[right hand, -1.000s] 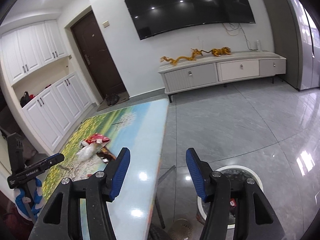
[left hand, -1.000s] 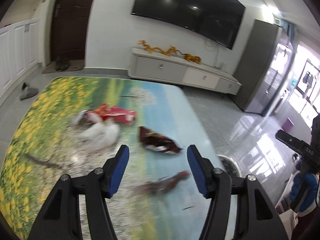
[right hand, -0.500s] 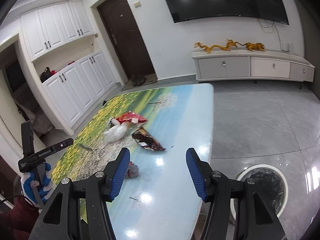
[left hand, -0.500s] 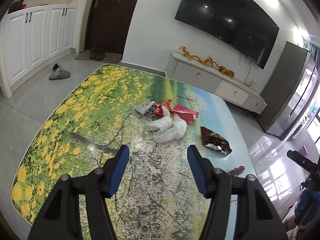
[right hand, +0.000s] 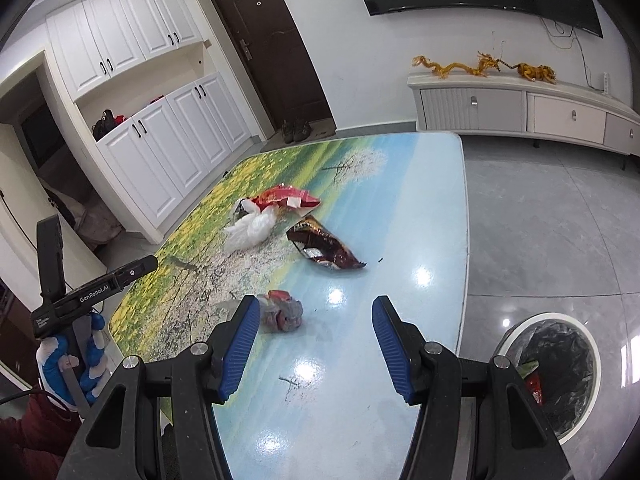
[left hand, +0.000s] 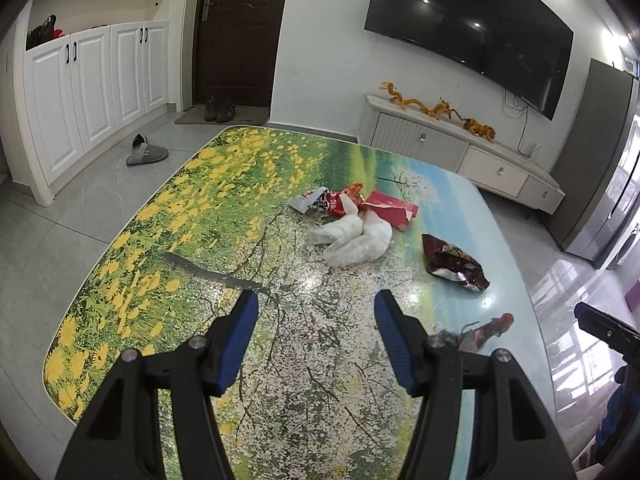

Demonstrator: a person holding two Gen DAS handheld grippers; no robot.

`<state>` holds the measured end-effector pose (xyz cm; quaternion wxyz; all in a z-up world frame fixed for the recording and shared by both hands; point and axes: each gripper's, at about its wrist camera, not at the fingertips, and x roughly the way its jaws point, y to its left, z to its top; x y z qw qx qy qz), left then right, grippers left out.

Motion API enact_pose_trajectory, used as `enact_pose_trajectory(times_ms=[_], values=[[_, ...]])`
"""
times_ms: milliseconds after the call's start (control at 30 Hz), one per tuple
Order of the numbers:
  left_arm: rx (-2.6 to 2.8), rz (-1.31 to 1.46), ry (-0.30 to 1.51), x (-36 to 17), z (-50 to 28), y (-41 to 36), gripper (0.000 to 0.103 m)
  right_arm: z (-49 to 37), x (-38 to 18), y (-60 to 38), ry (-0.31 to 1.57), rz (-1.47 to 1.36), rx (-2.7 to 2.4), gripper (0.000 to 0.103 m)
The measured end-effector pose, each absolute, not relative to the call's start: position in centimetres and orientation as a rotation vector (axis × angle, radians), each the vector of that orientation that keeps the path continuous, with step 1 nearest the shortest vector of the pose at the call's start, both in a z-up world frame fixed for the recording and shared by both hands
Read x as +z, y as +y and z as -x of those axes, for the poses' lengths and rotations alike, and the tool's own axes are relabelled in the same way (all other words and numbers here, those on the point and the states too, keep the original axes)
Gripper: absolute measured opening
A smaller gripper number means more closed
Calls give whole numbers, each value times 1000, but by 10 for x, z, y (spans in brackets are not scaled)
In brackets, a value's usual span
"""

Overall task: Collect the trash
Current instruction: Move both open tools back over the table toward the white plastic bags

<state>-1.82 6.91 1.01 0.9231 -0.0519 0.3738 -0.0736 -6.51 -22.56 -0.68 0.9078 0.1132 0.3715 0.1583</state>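
Observation:
Trash lies on a table (left hand: pixel 168 240) printed with a flower meadow. Red wrappers (left hand: pixel 386 206) (right hand: pixel 286 197) lie by a crumpled white bag (left hand: pixel 354 238) (right hand: pixel 250 230). Right of them is a dark brown snack bag (left hand: pixel 454 262) (right hand: pixel 326 248). A small crumpled grey-red wrapper (left hand: pixel 478 330) (right hand: pixel 280 310) sits nearest. My left gripper (left hand: pixel 316 336) hovers open and empty over the table, short of the pile. My right gripper (right hand: pixel 312 338) is open and empty too, with the small wrapper just beyond its left fingertip (right hand: pixel 240 330).
A white round bin (right hand: pixel 550 364) lined with a black bag stands on the floor right of the table. White cupboards (right hand: pixel 160 148), a dark door (left hand: pixel 236 32), shoes and a slipper (left hand: pixel 146 154) are to the left. A low TV cabinet (left hand: pixel 460 152) lines the far wall.
Both views swung left and tipped down, from the floor and bin side onto the tabletop. The trash pile now sits ahead of both grippers. Both jaws stayed at the same width.

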Motion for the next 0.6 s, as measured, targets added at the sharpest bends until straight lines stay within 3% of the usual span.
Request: enact_pose_trajectory(times_ms=[600], values=[[-148,74,771,6,26,65,58,60,-15,-204,810,-222,373,56]])
